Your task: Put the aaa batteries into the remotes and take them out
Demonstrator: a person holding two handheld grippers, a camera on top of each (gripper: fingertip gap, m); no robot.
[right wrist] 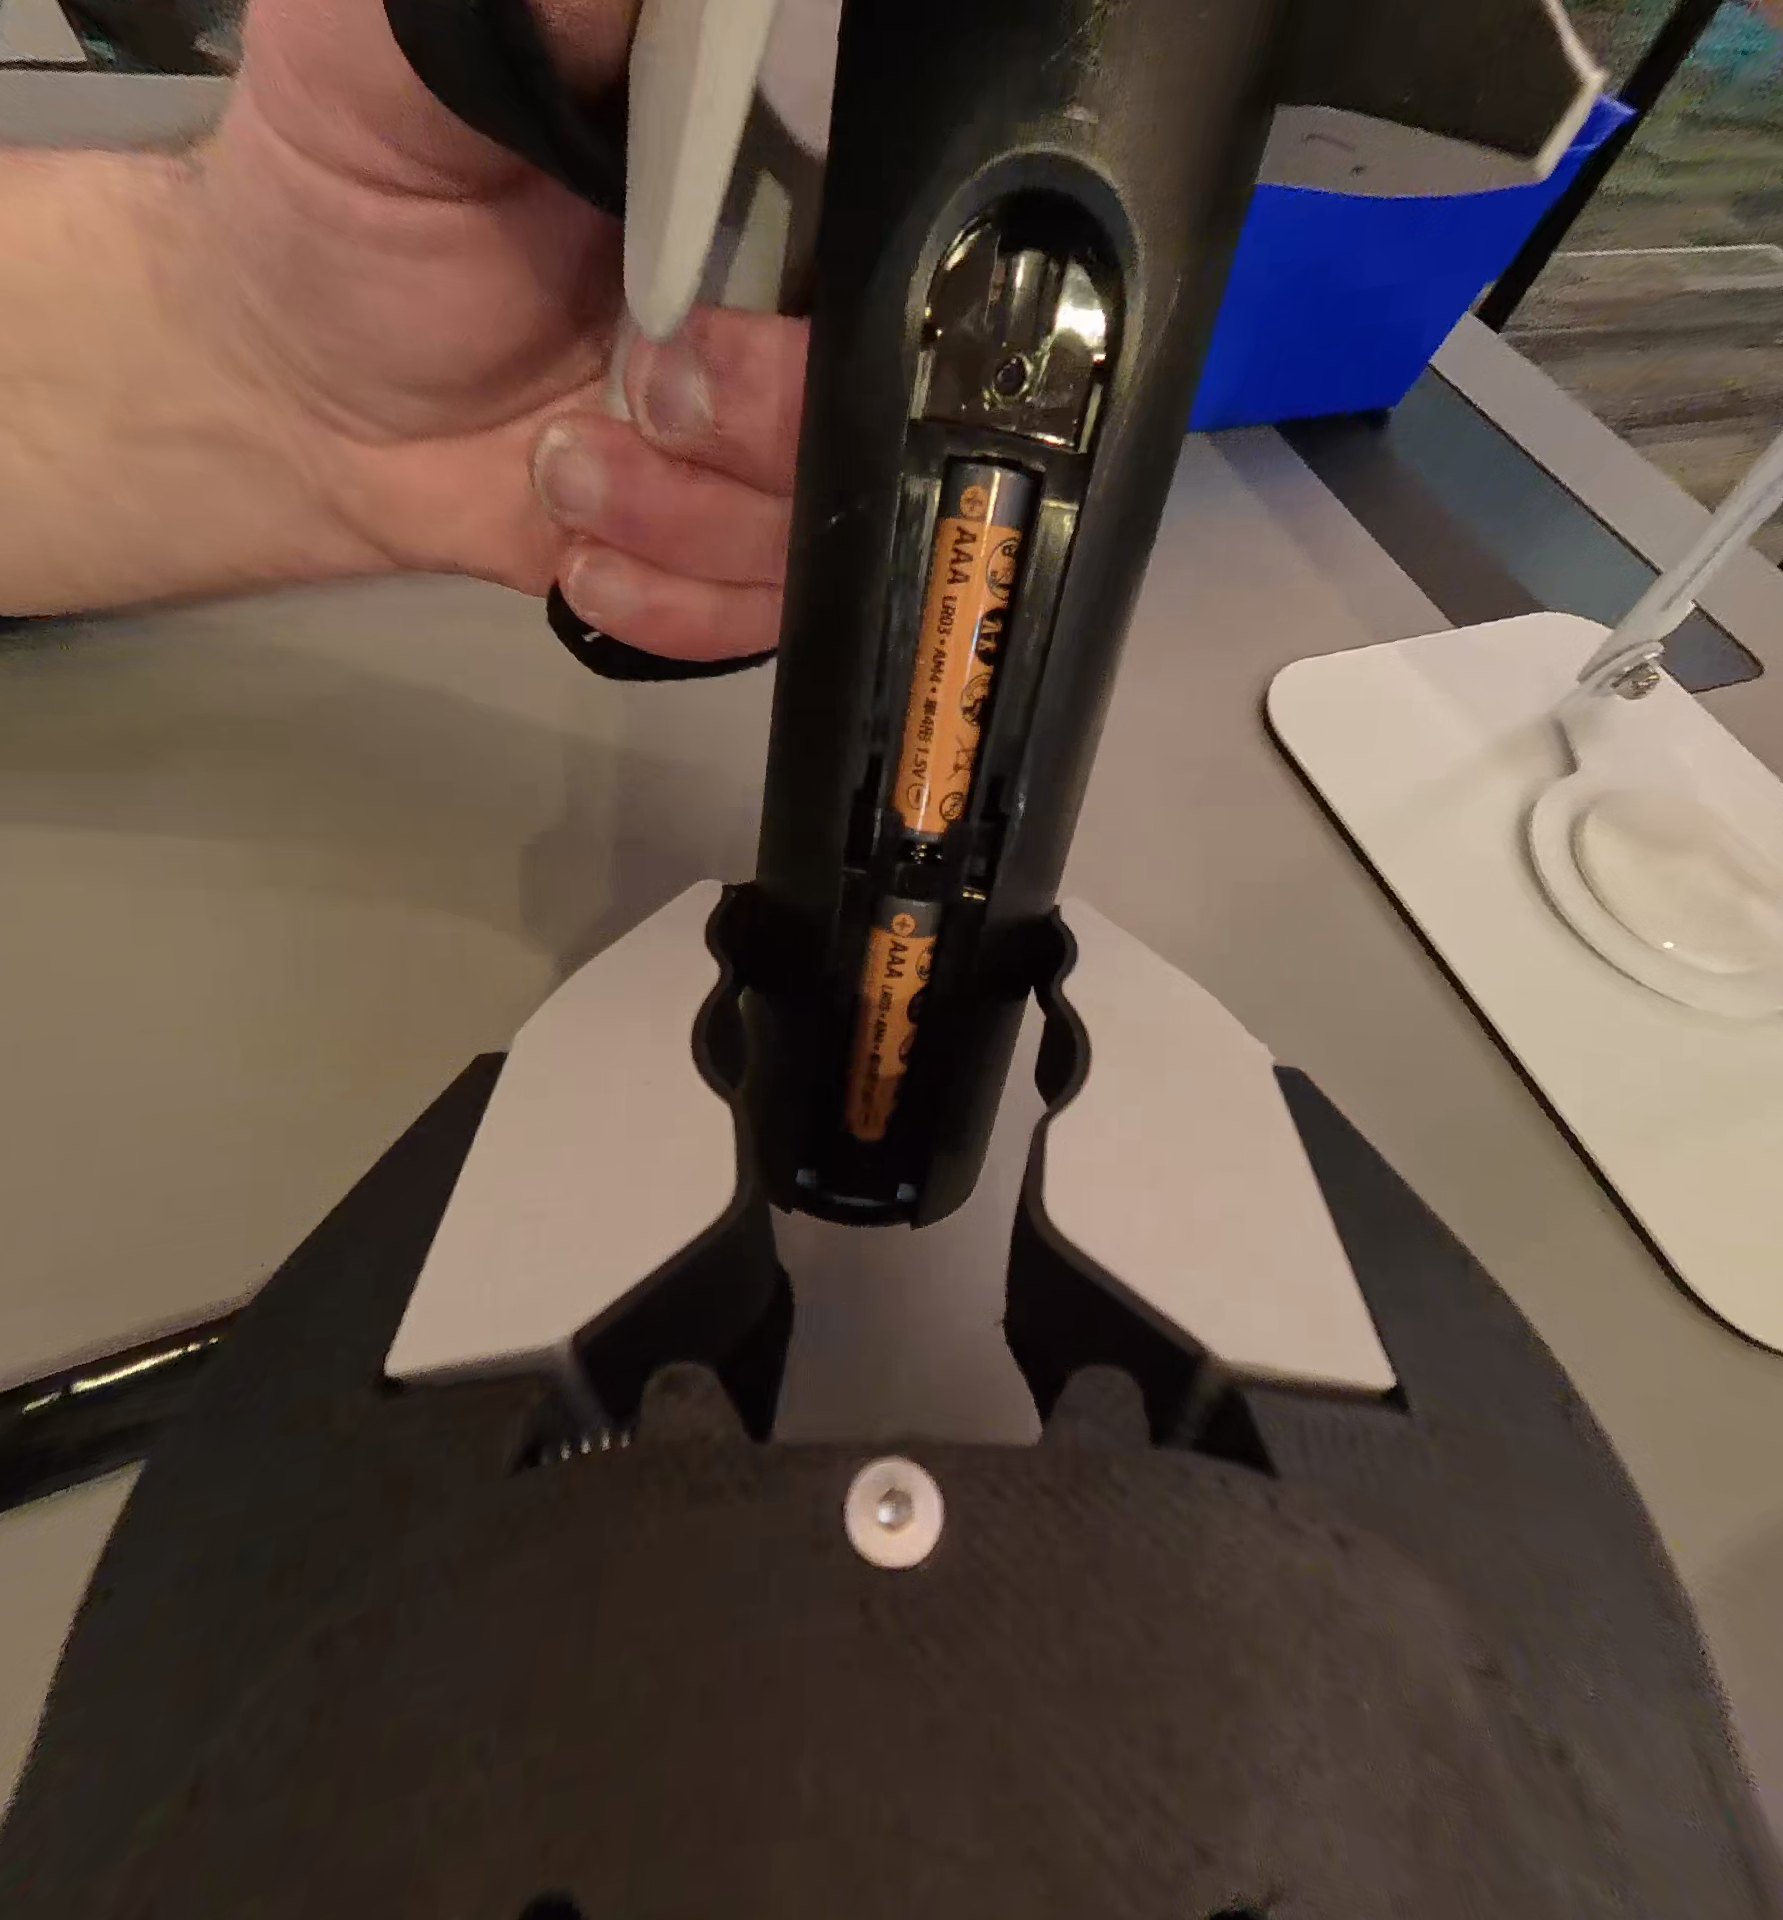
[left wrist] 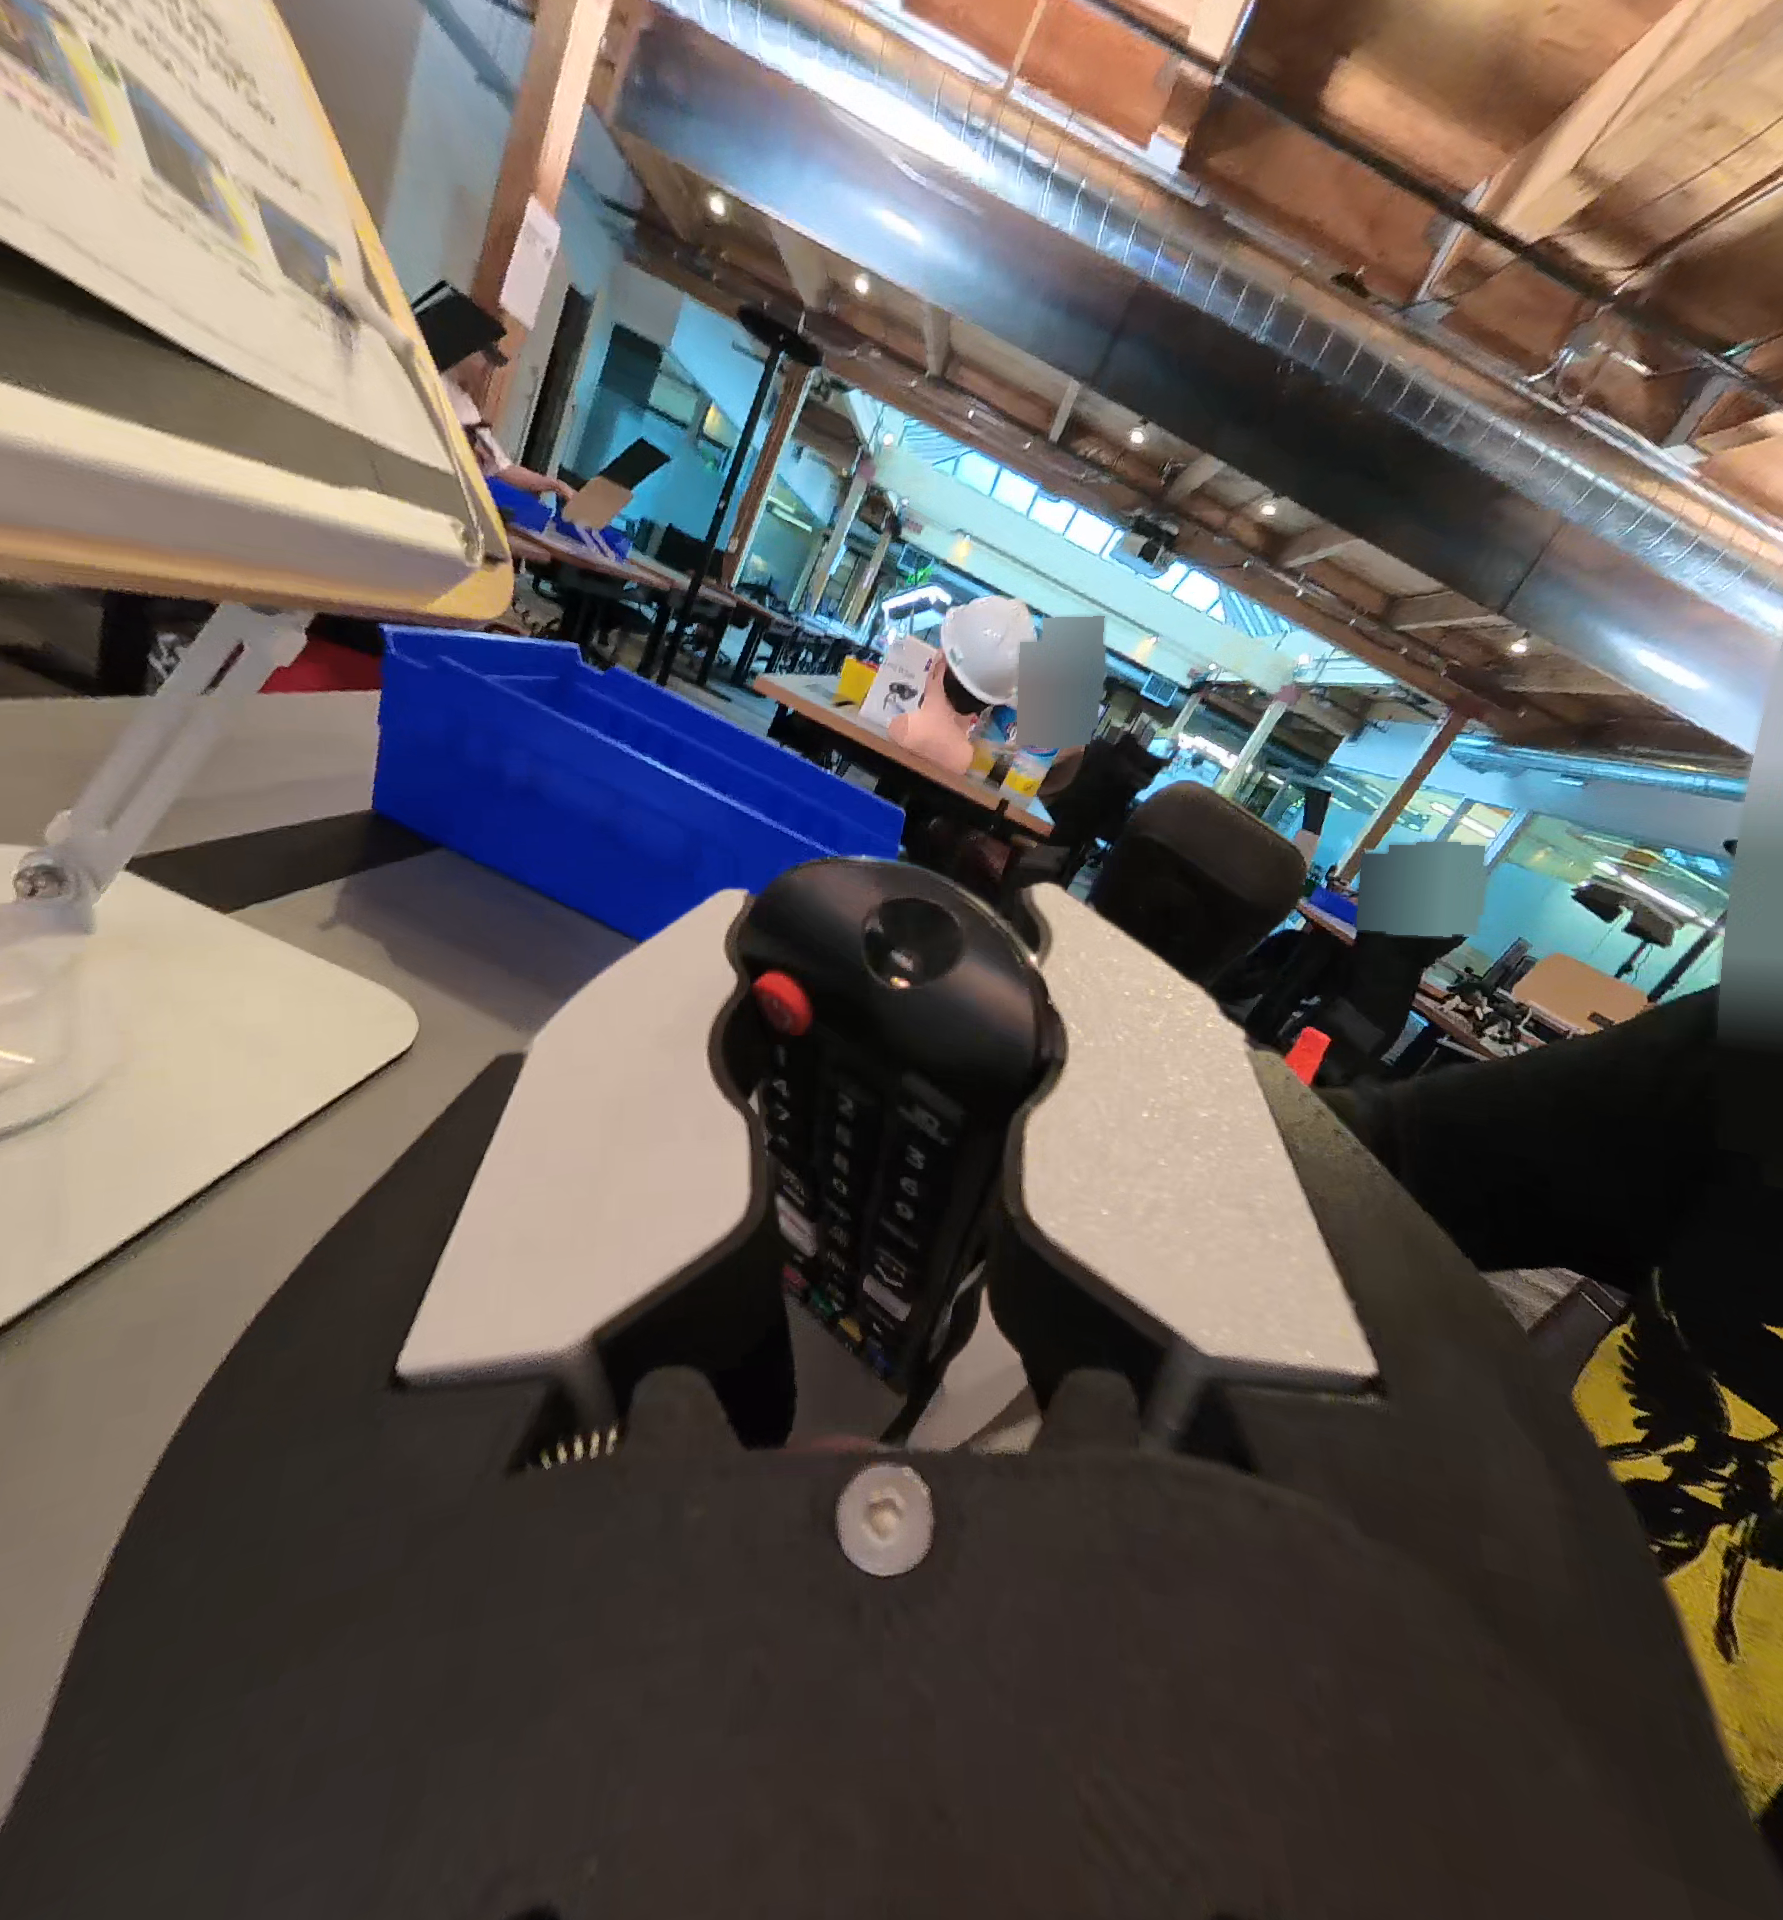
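A black remote (left wrist: 866, 1122) stands between the fingers of my left gripper (left wrist: 887, 935), button side toward that camera, with a red button near its top. The left gripper is shut on it. In the right wrist view the back of the remote (right wrist: 1105, 623) shows with the battery bay uncovered. Two orange AAA batteries lie in it end to end, one upper (right wrist: 965, 655) and one lower (right wrist: 892, 1029). My right gripper (right wrist: 892, 945) is shut around the remote's lower end. A hand (right wrist: 347, 364) holds the left gripper, and one of its white fingers (right wrist: 700, 156) shows at the top.
A blue bin (left wrist: 606, 769) stands at the table's far side and also shows in the right wrist view (right wrist: 1365, 281). A white stand base (right wrist: 1593, 935) lies to the right and carries a tilted board (left wrist: 191, 312). A black glossy object (right wrist: 66, 1403) lies at lower left. People sit at far desks. Across from one pair of fingers to the other is roughly 11 cm.
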